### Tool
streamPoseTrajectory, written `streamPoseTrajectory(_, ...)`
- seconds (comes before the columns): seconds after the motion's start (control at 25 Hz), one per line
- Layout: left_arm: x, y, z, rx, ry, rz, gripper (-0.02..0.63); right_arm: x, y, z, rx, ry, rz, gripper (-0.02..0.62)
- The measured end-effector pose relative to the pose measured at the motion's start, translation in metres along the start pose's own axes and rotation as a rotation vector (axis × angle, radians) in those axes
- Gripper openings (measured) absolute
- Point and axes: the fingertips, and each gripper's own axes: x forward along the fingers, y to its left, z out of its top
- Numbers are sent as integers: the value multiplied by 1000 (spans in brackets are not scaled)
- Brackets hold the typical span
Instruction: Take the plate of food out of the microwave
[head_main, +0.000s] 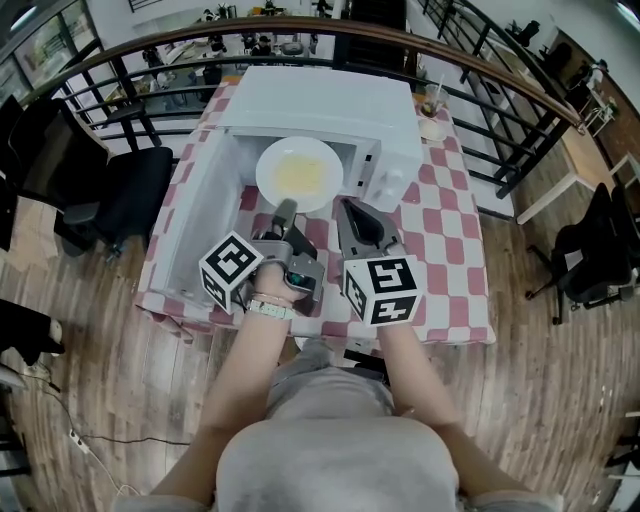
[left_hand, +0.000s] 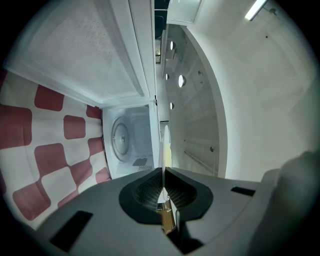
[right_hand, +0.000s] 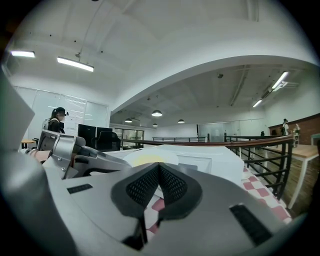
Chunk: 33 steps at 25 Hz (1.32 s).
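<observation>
A white plate (head_main: 299, 173) with yellow food hangs in front of the open white microwave (head_main: 330, 100), outside its cavity. My left gripper (head_main: 285, 211) is shut on the plate's near rim. In the left gripper view the plate (left_hand: 165, 142) shows edge-on between the closed jaws of the left gripper (left_hand: 163, 172), with the cavity and its glass turntable (left_hand: 121, 138) beyond. My right gripper (head_main: 347, 206) is shut and holds nothing, just right of the plate. In the right gripper view the plate (right_hand: 150, 159) shows beyond the closed tips of the right gripper (right_hand: 159, 166).
The microwave door (head_main: 205, 220) stands swung open to the left over the red-and-white checked table (head_main: 450, 250). A cup (head_main: 433, 120) stands at the back right of the table. A black office chair (head_main: 130, 190) is to the left, and a railing (head_main: 500, 80) runs behind.
</observation>
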Motion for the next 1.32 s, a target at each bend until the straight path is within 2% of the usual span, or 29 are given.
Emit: streamPoseTrajectory(1.32,-1,-24,-9,-3,18,-71,15,-10,-7,11,-17,-9,-58,25)
